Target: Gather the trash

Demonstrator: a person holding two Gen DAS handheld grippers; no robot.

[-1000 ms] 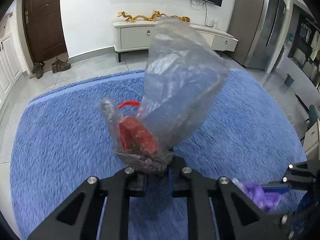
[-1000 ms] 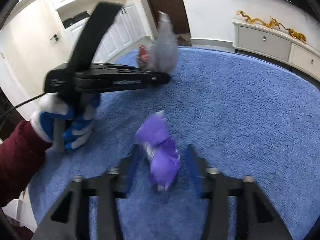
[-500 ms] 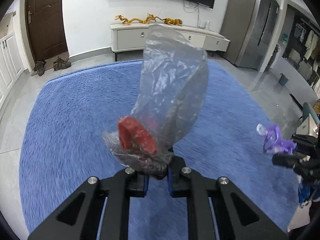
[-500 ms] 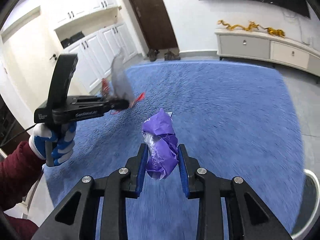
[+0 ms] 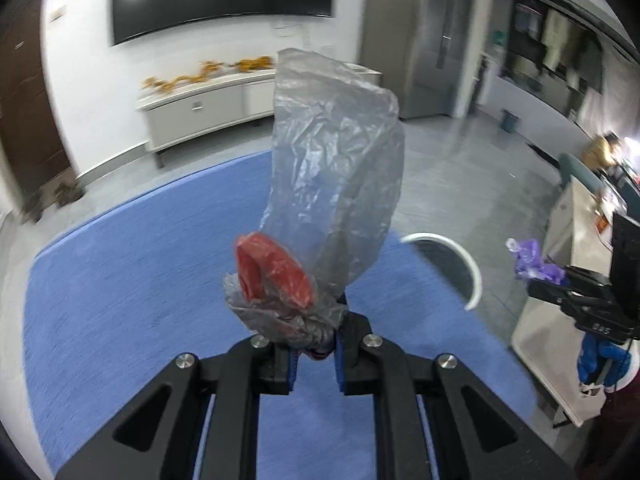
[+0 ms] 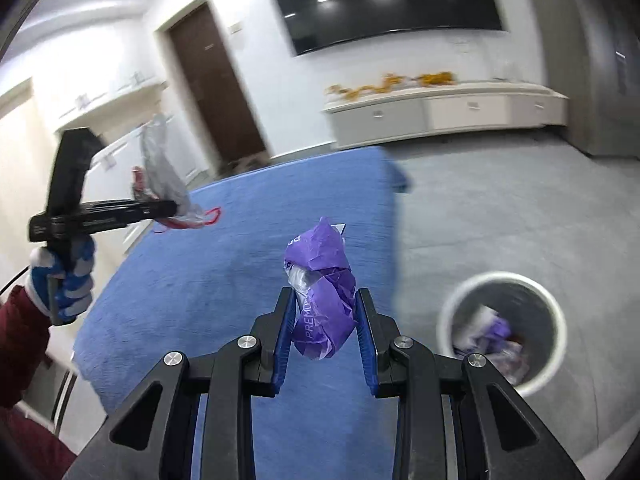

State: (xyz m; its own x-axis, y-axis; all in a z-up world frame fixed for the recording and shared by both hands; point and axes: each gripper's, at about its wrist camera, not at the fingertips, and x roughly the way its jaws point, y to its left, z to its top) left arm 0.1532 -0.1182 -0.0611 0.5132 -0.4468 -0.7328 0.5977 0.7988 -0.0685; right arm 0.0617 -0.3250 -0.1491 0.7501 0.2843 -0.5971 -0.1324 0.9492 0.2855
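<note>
Between the blue pads of the right gripper: a crumpled purple wrapper, glossy and creased, white letters "PREM" readable up its side before the fold hides the rest; a patch of silvery clear film at its upper left. Jaws partly apart, pads pressed on both sides of the wad, wrapper standing up out of them.

Pinched low in the left gripper: a clear plastic bag, thin, greyish and wrinkled, ballooning upward in a tall curved sleeve. Jaws nearly closed on its bunched bottom. Inside the bag near the pinch, a red ring-shaped piece, translucent film over it. Seen from the right wrist, a thin red loop dangling below the same bag.

Down on the grey tiled floor, just off the edge of the blue shaggy rug: a round white-rimmed trash bin with grey inner walls, open top, already holding crumpled white and purple scraps. Purple wrapper to the left of the bin in the right-wrist view, well above it.

Around the left handle: a knitted blue-and-white glove, dark red sleeve behind it. Small pale lettering on the side of that gripper, too blurred to read.
</note>
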